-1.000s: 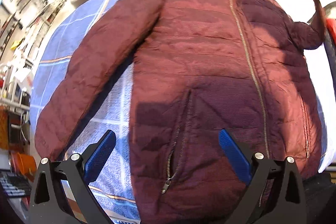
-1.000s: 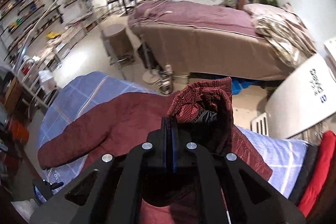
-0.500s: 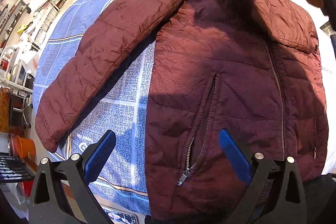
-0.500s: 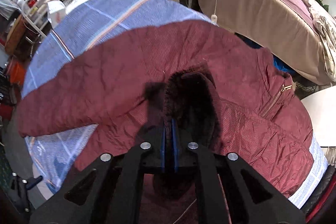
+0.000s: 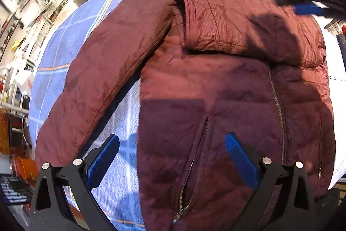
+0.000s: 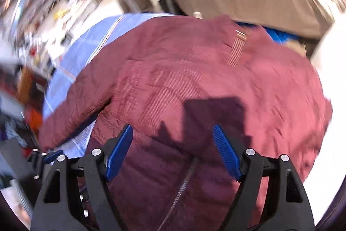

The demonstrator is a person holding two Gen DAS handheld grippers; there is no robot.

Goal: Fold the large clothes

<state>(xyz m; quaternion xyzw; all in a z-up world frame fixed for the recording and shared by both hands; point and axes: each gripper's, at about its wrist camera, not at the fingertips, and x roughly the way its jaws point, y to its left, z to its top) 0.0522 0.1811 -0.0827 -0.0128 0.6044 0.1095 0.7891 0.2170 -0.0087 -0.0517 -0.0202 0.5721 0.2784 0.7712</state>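
Jacket: maroon puffer jacket lies front-up on the blue checked cloth, 1 sleeve folded across its chest.
Left gripper: spread wide over the hem, empty.
Right gripper: spread wide above the jacket, empty.

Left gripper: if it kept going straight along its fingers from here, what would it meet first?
Most likely the maroon jacket. The left gripper is open, its line crossing the jacket's edge near the pocket zipper, with the blue checked sheet just beside; depth is unclear.
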